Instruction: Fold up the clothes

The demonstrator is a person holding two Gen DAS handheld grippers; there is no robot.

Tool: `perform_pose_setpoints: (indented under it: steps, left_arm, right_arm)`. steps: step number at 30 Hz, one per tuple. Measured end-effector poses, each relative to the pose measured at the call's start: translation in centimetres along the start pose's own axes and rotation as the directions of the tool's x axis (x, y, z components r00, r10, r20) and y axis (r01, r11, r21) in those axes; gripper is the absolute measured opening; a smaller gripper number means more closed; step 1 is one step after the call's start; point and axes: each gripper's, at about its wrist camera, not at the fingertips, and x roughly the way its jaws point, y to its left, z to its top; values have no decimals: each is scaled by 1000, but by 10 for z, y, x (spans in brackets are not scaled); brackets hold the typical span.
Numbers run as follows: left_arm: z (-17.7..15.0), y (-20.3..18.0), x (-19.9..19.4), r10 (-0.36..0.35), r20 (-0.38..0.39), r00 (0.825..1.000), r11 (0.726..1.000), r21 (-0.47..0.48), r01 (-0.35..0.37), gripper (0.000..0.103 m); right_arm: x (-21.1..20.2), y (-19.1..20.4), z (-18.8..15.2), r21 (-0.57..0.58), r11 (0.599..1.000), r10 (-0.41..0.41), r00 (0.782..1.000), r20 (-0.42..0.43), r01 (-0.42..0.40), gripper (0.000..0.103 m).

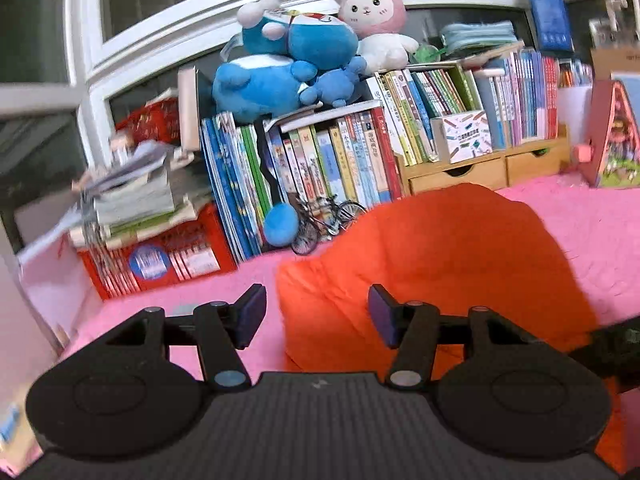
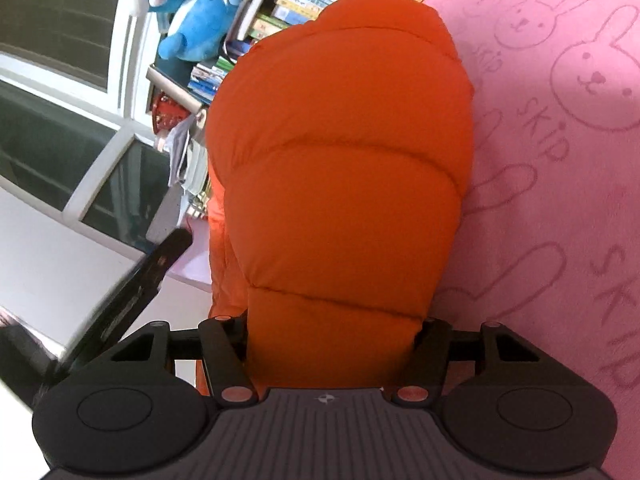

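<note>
Two views look over a pink blanket [image 1: 580,220] that covers the whole working surface; in the right wrist view it shows line-drawn rabbits and the word "skip" printed again and again. Along its far edge, in the left wrist view, stand rows of upright books [image 1: 332,160], a slumped pile of papers [image 1: 140,196], a wooden organiser with small drawers [image 1: 488,168] and a tiny model bicycle [image 1: 328,220]. Blue plush toys [image 1: 288,64] and a pink and white plush rabbit [image 1: 376,20] sit on top of the books, and behind them runs a white-framed window [image 1: 92,40] with dark panes.

On the blanket lies an orange puffer jacket [image 2: 344,152], padded and stitched into fat horizontal bands, smooth and rounded like a cushion from the right side. In the left wrist view it is a rumpled mound near the middle of the blanket, its near edge creased.

Ahead of the left gripper [image 1: 318,314] the jaws stand apart with nothing clamped; the jacket's edge and bare pink blanket show in the gap beyond them. At the right gripper [image 2: 334,334] the fingers sit on either side of a thick band of the jacket, the orange padding filling the whole gap and bulging over both fingers, so it is clamped on the jacket
</note>
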Motion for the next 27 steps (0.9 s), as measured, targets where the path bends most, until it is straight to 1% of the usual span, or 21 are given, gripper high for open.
perform_pose_setpoints:
  steps: [1, 3, 4, 5, 6, 8, 10, 11, 13, 15, 17, 19, 20, 21, 22, 23, 24, 25, 26, 27]
  left_arm:
    - [-5, -4, 1, -5, -12, 1000, 1000, -11, 4, 55]
    - [-16, -16, 15, -23, -69, 997, 1000, 17, 24, 56]
    - [-24, -21, 24, -16, -83, 996, 999, 39, 19, 57]
    - [-31, -22, 28, -21, -76, 997, 999, 35, 24, 57]
    - [-34, -19, 32, -30, -80, 996, 999, 13, 31, 57]
    - [-32, -12, 35, -57, -102, 993, 998, -22, 55, 57]
    - [-32, -8, 36, -70, -103, 992, 997, -26, 68, 57]
    - [-35, -8, 35, -71, -98, 993, 997, -19, 69, 57]
    - [-38, -9, 33, -63, -87, 994, 998, -6, 63, 57]
    - [-40, -9, 34, -63, -83, 995, 998, -18, 62, 57]
    - [-42, -8, 34, -68, -81, 994, 997, -31, 66, 57]
    - [-44, -8, 34, -71, -76, 995, 997, -36, 68, 57]
    - [-45, -8, 34, -71, -72, 995, 997, -35, 69, 57]
    - [-46, -9, 34, -71, -69, 995, 997, -34, 69, 57]
    - [-46, -10, 33, -68, -63, 996, 997, -29, 66, 57]
    - [-47, -10, 32, -64, -59, 996, 998, -29, 62, 57]
    - [-48, -11, 32, -61, -56, 997, 998, -32, 60, 57]
    - [-49, -11, 31, -60, -52, 997, 998, -37, 58, 57]
    - [-49, -11, 31, -58, -49, 997, 998, -40, 56, 57]
    - [-49, -11, 31, -57, -48, 997, 998, -44, 54, 57]
  right_arm:
    - [1, -1, -1, 5, 1000, 4, 1000, 6, -4, 59]
    - [1, -2, -1, 17, 1000, 13, 1000, 15, -13, 59]
    - [0, -4, -1, 24, 1000, 18, 1000, 20, -19, 59]
    - [0, -6, 0, 36, 999, 25, 999, 27, -26, 58]
    - [-1, -8, 1, 47, 998, 34, 999, 34, -35, 57]
    - [-3, -14, 4, 60, 996, 57, 997, 47, -60, 57]
    - [-4, -15, 7, 38, 997, 64, 997, 54, -66, 59]
    - [-4, -14, 8, 20, 998, 58, 997, 55, -59, 62]
    - [-3, -7, 14, -28, 999, 32, 997, 70, -30, 68]
    - [-5, -2, 18, -79, 997, 5, 995, 101, 3, 70]
    - [-8, 2, 21, -122, 991, -38, 991, 131, 54, 71]
    - [-15, 8, 18, -201, 972, -87, 982, 167, 120, 74]
    - [-19, 13, 15, -250, 954, -115, 974, 196, 163, 75]
    - [-26, 20, 11, -317, 923, -142, 960, 241, 217, 75]
    - [-34, 30, 5, -398, 871, -169, 937, 307, 288, 76]
    - [-40, 40, -2, -474, 800, -187, 904, 385, 367, 76]
    - [-44, 53, -11, -563, 683, -188, 856, 481, 466, 77]
    - [-47, 66, -21, -623, 546, -169, 802, 573, 560, 78]
    - [-48, 78, -30, -666, 401, -126, 758, 640, 629, 78]
    - [-40, 83, -40, -726, 269, -53, 763, 644, 632, 78]
